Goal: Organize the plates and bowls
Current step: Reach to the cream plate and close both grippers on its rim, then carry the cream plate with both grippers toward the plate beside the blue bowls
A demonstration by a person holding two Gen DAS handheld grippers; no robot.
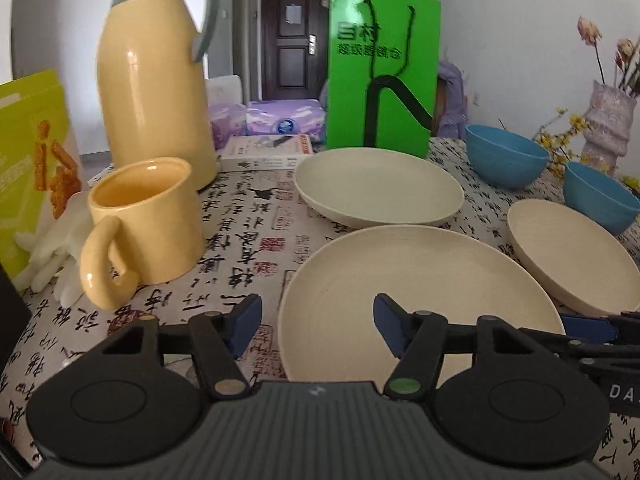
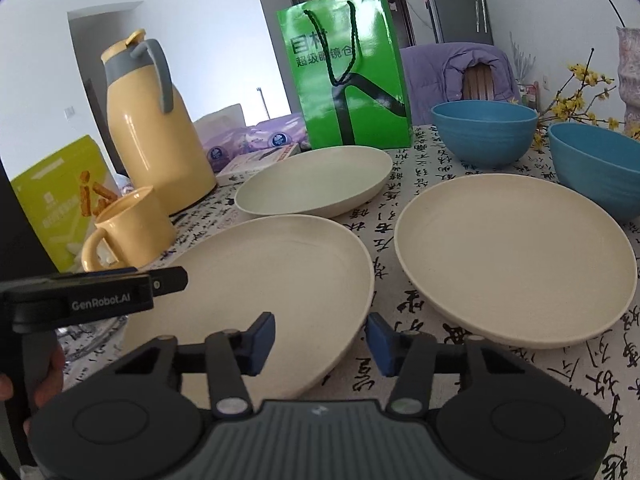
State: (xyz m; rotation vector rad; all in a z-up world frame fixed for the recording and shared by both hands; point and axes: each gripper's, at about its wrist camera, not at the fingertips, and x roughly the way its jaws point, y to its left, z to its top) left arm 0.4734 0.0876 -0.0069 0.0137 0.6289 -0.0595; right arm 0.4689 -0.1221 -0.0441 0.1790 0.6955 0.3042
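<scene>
Both grippers, left gripper and right gripper, hover with jaws apart and empty over the near cream plate at the table's near edge, two more plates and two blue bowls beyond.

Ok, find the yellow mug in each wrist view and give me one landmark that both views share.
Left wrist view: the yellow mug stands large at left of centre, handle toward the camera, in front of the yellow thermos.
Right wrist view: the mug is smaller, at the left edge, below the thermos.
Shared landmark: the green paper bag, upright behind the cream plates.
</scene>
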